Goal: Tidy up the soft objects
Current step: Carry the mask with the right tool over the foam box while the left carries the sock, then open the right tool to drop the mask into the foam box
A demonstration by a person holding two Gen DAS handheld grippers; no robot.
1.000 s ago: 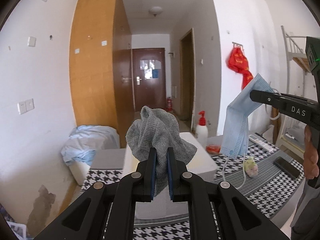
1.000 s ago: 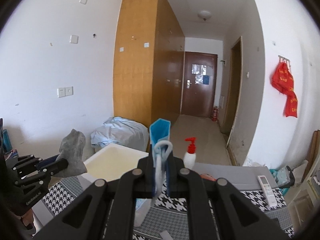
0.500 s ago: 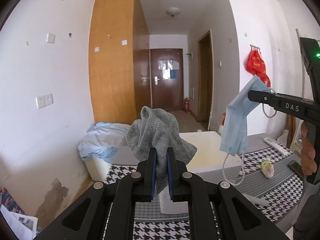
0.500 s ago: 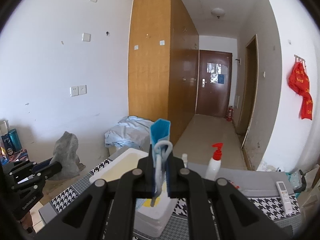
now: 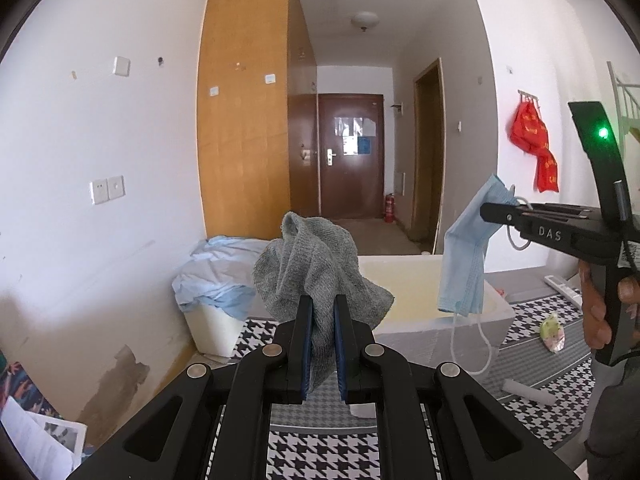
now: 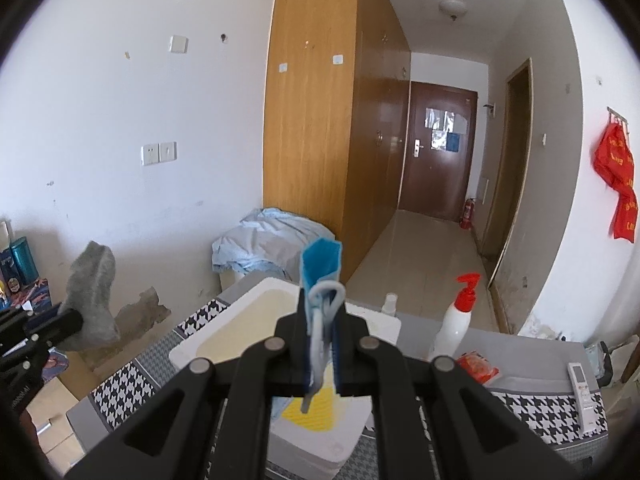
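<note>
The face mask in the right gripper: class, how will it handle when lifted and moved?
Probably floppy: the mask hangs limp from the right gripper. Likely light, held by one edge. Its dangling ear loop may snag.

We see a houndstooth-covered table (image 6: 128, 388) carrying a white tray (image 6: 192, 350), pump bottle (image 6: 452, 322), remote (image 6: 580, 384), and red packet (image 6: 478, 366).

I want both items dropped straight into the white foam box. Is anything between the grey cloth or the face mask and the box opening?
Nothing visible blocks either. The grey cloth in the left gripper and the face mask in the right gripper hang in open air near the white foam box, whose top is open.
</note>
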